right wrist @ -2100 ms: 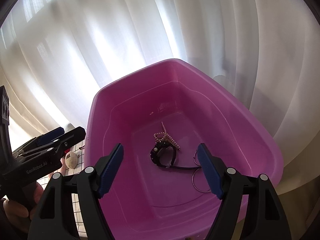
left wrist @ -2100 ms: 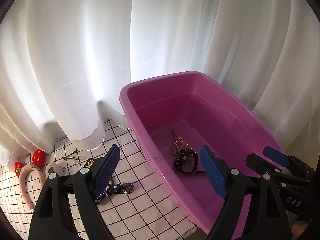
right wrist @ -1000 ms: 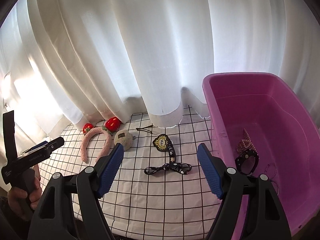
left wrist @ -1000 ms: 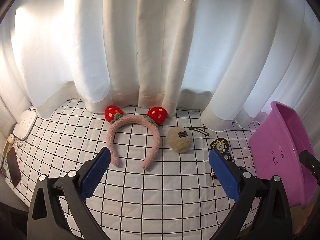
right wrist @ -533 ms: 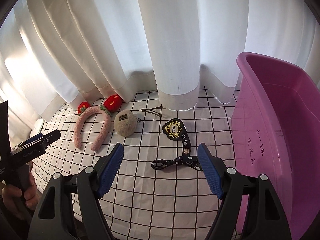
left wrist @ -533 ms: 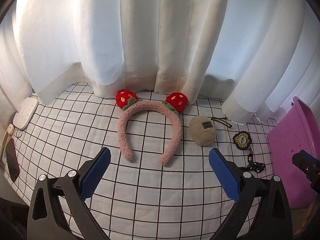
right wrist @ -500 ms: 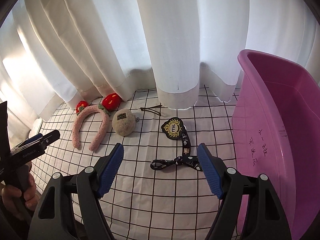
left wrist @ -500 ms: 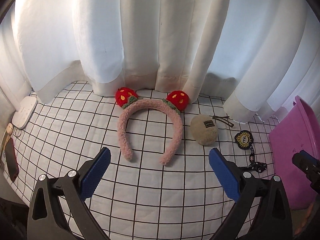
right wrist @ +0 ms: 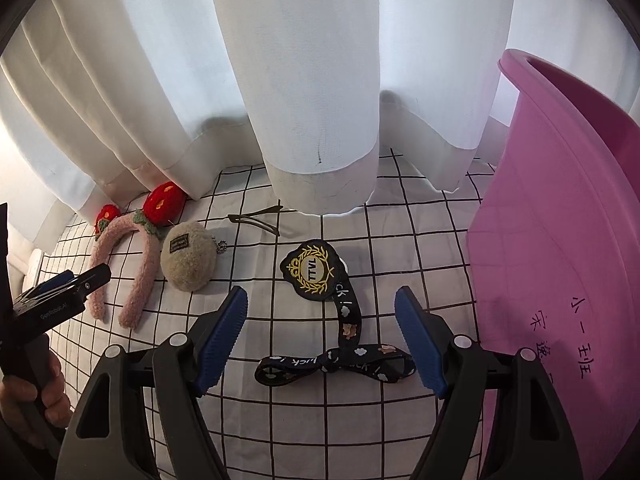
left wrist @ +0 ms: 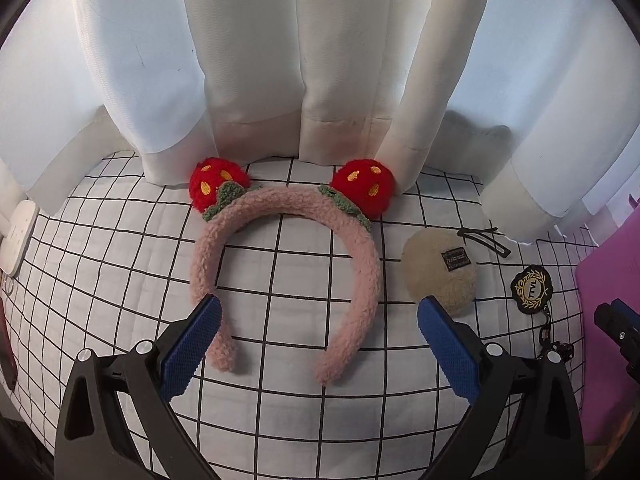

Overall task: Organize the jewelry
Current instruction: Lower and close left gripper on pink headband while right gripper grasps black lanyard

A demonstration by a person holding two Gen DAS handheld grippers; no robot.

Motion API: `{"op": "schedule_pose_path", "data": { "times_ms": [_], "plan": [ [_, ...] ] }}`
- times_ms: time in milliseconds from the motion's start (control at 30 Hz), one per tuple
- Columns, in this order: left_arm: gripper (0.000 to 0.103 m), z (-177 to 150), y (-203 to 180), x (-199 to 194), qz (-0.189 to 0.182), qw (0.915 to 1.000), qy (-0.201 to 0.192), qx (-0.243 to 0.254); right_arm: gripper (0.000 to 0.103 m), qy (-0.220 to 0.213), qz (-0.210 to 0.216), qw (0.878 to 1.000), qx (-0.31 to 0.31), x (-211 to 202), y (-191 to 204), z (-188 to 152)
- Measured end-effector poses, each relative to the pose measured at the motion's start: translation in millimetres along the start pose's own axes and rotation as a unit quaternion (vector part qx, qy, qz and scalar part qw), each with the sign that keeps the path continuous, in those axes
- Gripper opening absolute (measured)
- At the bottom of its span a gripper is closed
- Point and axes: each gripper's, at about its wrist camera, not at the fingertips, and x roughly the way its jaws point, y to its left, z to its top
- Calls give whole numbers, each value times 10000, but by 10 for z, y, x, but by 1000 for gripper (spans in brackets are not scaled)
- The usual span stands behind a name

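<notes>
A pink fuzzy headband (left wrist: pixel 284 216) with two red strawberries lies on the checked cloth. My left gripper (left wrist: pixel 318 344) is open, its blue pads flanking the headband's two ends. A beige plush pouch (left wrist: pixel 438 276), a hair clip (left wrist: pixel 484 238) and a black badge keychain (left wrist: pixel 532 290) lie to its right. My right gripper (right wrist: pixel 320 336) is open above the black badge keychain (right wrist: pixel 314 270) and its printed ribbon strap (right wrist: pixel 340 364). The headband (right wrist: pixel 136 260) and pouch (right wrist: pixel 188 258) lie to its left. The pink tub (right wrist: pixel 560 240) stands at the right.
White curtains (left wrist: pixel 320 60) hang along the back edge of the cloth. A white device (left wrist: pixel 18 236) and a dark object (left wrist: pixel 6 344) lie at the left edge. The tub's wall (left wrist: pixel 612 264) rises at the right. The left gripper (right wrist: pixel 52 292) shows in the right wrist view.
Both grippers have swung left from over the tub to the cloth. The left has closed in on the headband, the right has lowered over the ribbon keychain. Both stay open.
</notes>
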Motion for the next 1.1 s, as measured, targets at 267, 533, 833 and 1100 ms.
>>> {"op": "schedule_pose_path", "data": {
  "times_ms": [267, 533, 833, 1100],
  "plan": [
    [96, 16, -135, 343, 4, 9995, 215, 210, 73, 278, -109, 9996, 22, 409, -92, -14],
    [96, 18, -126, 549, 109, 9989, 399, 214, 73, 395, -154, 9991, 21, 619, -106, 13],
    [96, 41, -126, 789, 202, 9982, 548, 153, 73, 503, -228, 9985, -28, 796, -72, 49],
    [97, 55, -128, 897, 307, 9981, 490, 195, 73, 663, -408, 9968, -163, 954, -89, 23]
  ]
}}
